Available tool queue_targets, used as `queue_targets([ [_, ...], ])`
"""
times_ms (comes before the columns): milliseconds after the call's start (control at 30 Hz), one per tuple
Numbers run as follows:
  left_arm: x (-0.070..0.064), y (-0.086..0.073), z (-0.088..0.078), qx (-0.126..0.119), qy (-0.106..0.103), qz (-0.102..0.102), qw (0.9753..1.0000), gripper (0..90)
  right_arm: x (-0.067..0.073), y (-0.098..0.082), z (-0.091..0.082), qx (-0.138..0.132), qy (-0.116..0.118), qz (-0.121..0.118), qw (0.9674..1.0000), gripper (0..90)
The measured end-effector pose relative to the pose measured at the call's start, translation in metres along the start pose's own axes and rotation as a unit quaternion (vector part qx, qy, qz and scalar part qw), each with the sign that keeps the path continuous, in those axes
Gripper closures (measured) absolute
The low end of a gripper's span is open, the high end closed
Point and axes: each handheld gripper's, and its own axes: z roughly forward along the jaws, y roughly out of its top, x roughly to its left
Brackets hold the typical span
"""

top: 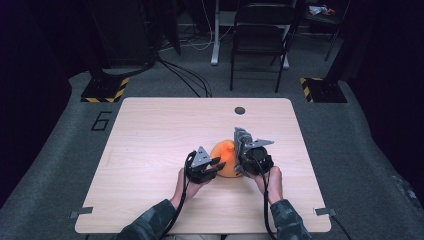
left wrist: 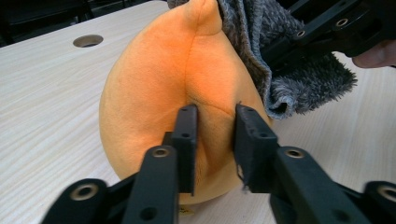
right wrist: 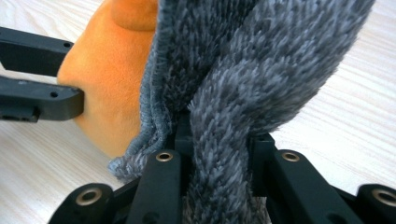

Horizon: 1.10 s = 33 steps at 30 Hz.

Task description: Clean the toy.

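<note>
An orange plush toy (top: 226,155) sits on the wooden table (top: 150,130) between my two grippers. In the left gripper view the plush (left wrist: 154,93) is rounded, with a seam down its front. My left gripper (left wrist: 218,126) has its tips against the plush, a gap between the jaws and the pads not pinching it. A grey fuzzy knitted cloth (right wrist: 243,70) lies over the plush's far side (left wrist: 243,37). My right gripper (right wrist: 217,135) is shut on a fold of that cloth and holds it up beside the plush (right wrist: 107,79). From above, the right gripper (top: 243,150) stands right of the plush and the left gripper (top: 217,164) stands left of it.
A round cable hole (top: 240,110) is in the table near its far edge. A folding chair (top: 260,35) and cables are on the floor beyond the table. Bare tabletop stretches to the left and behind the plush.
</note>
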Motion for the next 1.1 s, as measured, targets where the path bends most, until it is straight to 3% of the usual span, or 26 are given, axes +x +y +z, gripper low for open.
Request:
queue_targets([
  [133,0.007,0.002,-0.004,-0.014,-0.005,-0.016,0.9998,54.5,-0.003,-0.002,0.003,-0.001,-0.001,0.004,1.0000,72.5],
  [267,0.012,0.004,-0.011,-0.012,0.020,-0.026,0.9994,42.4,-0.005,-0.004,0.004,0.003,-0.001,0.008,1.0000,72.6],
  [367,0.020,0.002,-0.014,-0.002,0.036,-0.039,0.9986,38.8,-0.007,-0.004,0.004,0.003,0.001,0.014,0.9999,72.5],
  [467,0.026,-0.002,-0.013,0.007,0.037,-0.059,0.9976,38.6,-0.009,-0.004,0.005,0.003,0.000,0.012,0.9999,72.5],
  [600,0.026,-0.007,-0.008,0.031,0.026,-0.057,0.9976,48.3,-0.010,-0.005,0.004,0.006,-0.003,0.013,0.9999,72.5],
  [667,0.025,-0.008,-0.006,0.031,0.016,-0.061,0.9975,60.7,-0.011,-0.005,0.005,0.008,-0.004,0.009,0.9999,72.4],
  [767,0.023,-0.008,-0.004,0.017,0.021,-0.057,0.9980,75.9,-0.012,-0.005,0.004,0.009,-0.007,0.013,0.9998,72.4],
  [1000,0.016,0.004,-0.010,-0.006,0.035,-0.016,0.9992,81.8,-0.015,0.008,-0.019,-0.002,-0.015,0.018,0.9997,73.1],
  [1100,0.011,0.014,-0.015,-0.011,0.037,0.013,0.9992,82.0,-0.011,0.018,-0.036,-0.019,0.001,0.011,0.9998,73.0],
])
